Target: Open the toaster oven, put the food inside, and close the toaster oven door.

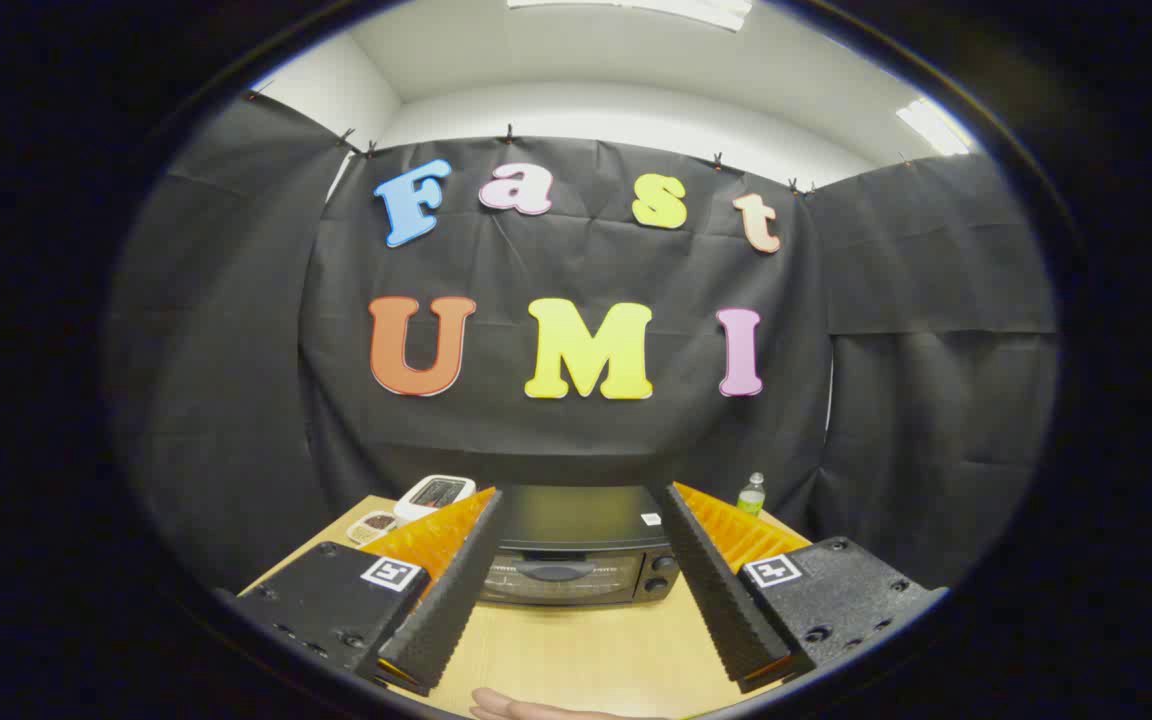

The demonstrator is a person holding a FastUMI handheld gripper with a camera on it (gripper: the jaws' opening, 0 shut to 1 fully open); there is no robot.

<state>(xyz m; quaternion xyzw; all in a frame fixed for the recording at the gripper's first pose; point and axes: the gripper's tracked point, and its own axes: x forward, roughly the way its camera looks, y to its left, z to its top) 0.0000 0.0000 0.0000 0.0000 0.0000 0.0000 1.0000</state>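
A black toaster oven (pixel 571 555) stands on the wooden table (pixel 586 650), door shut, its handle and knobs facing me. It sits beyond and between my fingers. My gripper (pixel 576 495) is open, the two ribbed black fingers (pixel 456 590) spread wide with nothing between them, held above the table in front of the oven. Left of the oven lie a white tray (pixel 436 494) with dark food in it and a smaller tray (pixel 373 525) beside it, partly hidden by the left finger.
A small green bottle (pixel 752 494) stands behind the oven's right side, close to the black cloth wall. A person's hand (pixel 521 708) rests on the table's near edge, below the fingers. Bare wood lies between the oven and me.
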